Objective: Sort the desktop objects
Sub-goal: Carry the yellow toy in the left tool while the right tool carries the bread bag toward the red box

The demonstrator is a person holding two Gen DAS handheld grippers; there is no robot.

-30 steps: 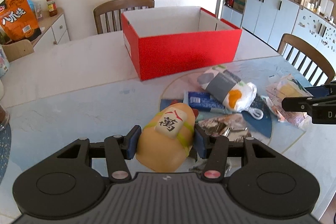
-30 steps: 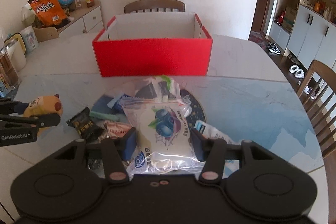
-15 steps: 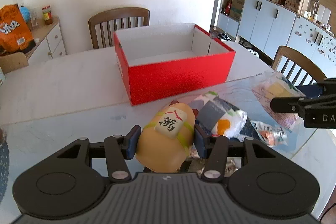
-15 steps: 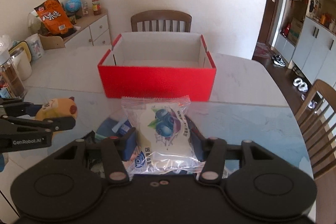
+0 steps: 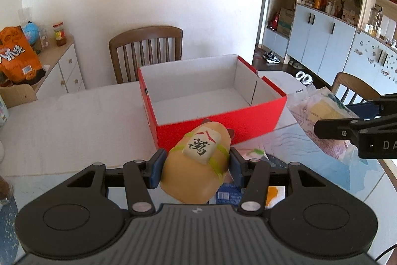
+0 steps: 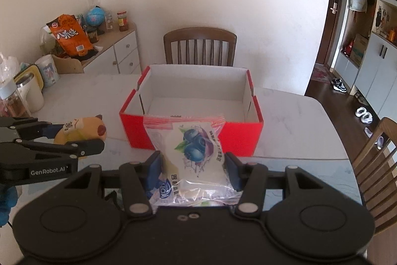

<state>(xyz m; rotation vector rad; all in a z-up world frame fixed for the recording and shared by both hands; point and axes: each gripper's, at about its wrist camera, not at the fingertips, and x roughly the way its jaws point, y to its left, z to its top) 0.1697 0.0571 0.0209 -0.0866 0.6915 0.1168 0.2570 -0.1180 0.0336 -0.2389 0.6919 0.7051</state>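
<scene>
My left gripper is shut on a tan plush toy with a mahjong tile on its back, held in the air just before the open red box. My right gripper is shut on a clear blueberry snack packet, also raised, in front of the red box, which is white inside and empty. In the right wrist view the left gripper with the toy is at the left. In the left wrist view the right gripper with the packet is at the right.
More packets lie on the table below the left gripper. A wooden chair stands behind the box, another chair at the right edge. Jars and a cup stand at the table's left. A sideboard holds an orange bag.
Both grippers have risen and moved forward toward the red box with their loads; the box now looks closer and its inside is visible.
</scene>
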